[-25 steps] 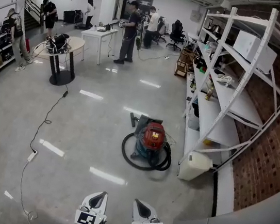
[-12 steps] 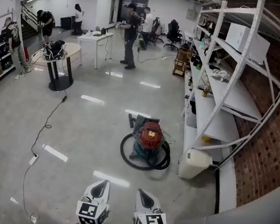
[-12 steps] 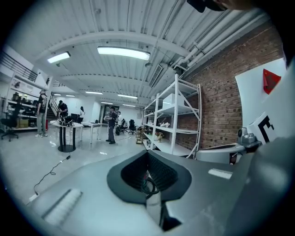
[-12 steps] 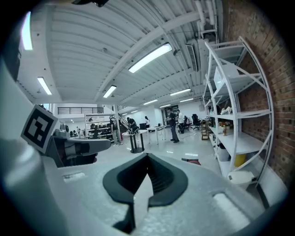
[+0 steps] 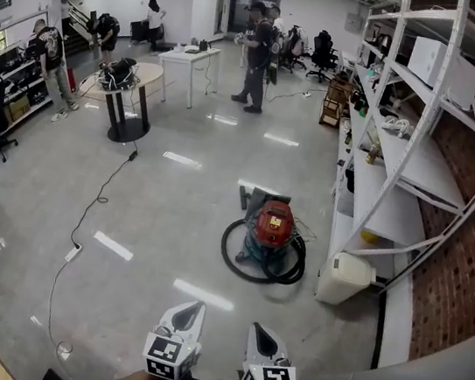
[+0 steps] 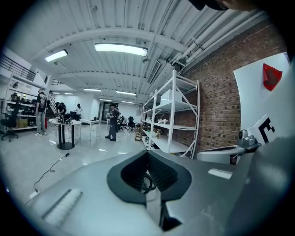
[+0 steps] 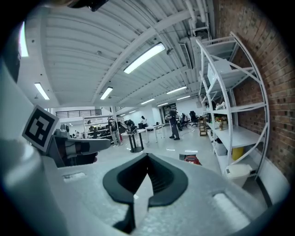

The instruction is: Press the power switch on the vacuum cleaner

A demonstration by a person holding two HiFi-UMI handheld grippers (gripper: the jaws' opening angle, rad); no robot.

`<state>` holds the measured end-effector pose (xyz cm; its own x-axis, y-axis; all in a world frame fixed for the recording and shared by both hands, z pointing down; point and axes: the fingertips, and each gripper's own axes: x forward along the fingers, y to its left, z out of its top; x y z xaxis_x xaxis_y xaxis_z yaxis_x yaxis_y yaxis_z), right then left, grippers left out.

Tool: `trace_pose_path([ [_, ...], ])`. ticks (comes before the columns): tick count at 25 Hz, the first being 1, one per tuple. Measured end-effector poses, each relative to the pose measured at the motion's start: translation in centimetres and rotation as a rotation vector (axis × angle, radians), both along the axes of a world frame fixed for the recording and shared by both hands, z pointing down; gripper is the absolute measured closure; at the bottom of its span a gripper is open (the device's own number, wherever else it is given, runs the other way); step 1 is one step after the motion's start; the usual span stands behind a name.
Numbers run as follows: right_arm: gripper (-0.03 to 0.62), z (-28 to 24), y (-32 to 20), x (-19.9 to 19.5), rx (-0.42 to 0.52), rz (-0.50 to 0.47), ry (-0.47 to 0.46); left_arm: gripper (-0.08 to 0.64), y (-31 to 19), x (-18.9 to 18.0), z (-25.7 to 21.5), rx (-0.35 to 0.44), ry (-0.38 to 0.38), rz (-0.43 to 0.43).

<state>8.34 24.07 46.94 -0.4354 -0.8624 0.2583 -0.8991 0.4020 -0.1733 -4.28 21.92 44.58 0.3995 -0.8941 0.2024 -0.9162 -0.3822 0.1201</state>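
In the head view, a red-topped vacuum cleaner [image 5: 273, 231] with a blue-green body stands on the glossy floor, its black hose coiled around the base. It is well ahead of both grippers, near the white shelving. My left gripper [image 5: 188, 309] and right gripper [image 5: 259, 332] hover side by side at the bottom of that view, both shut and holding nothing. The left gripper [image 6: 147, 154] has a loop of the black hose just beyond its tips in its own view. Right of the right gripper [image 7: 147, 157] in its own view, the vacuum cleaner [image 7: 191, 159] shows small and far.
A white plastic canister [image 5: 348, 279] sits by the foot of the white shelving [image 5: 399, 173] along the brick wall. A power cable [image 5: 81, 228] trails over the floor on the left. At the back are a round table [image 5: 129, 89] and several people [image 5: 259, 46].
The head view has swung, so the vacuum cleaner sits a little further right in the frame. Both grippers show slightly higher in the frame, still shut. A person at the back has walked.
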Motion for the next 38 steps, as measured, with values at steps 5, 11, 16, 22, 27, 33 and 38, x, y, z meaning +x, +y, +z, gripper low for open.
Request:
trace_pose_path([
  [5,0.6,0.5,-1.3,0.2,-0.01,-0.003,0.003,0.546,-1.4,0.6,0.7,-0.011,-0.001,0.004],
  [11,0.6,2.1,-4.9,1.4,-0.045,0.028,0.041,0.546,-6.0,1.8,2.3,-0.034,0.012,0.036],
  [16,0.6,1.6,-10.0,1.5,-0.041,0.058,0.042,0.546,-11.3,1.8,2.9,-0.037,0.008,0.065],
  [22,0.6,2.0,-16.8,0.7,-0.062,0.068,0.057,0.546,-18.4,1.2,2.9,-0.034,-0.003,0.085],
  [27,0.6,1.9,-21.5,0.1,-0.078,0.086,0.08,0.546,-23.0,0.1,4.0,-0.072,-0.01,0.096],
  [33,0.6,2.0,-26.8,-1.4,-0.09,0.102,0.098,0.546,-28.7,-1.7,3.1,-0.042,0.028,0.111],
  [38,0.6,1.8,-29.8,-2.9,-0.094,0.108,0.105,0.546,-31.4,-3.3,3.0,-0.053,0.039,0.123],
])
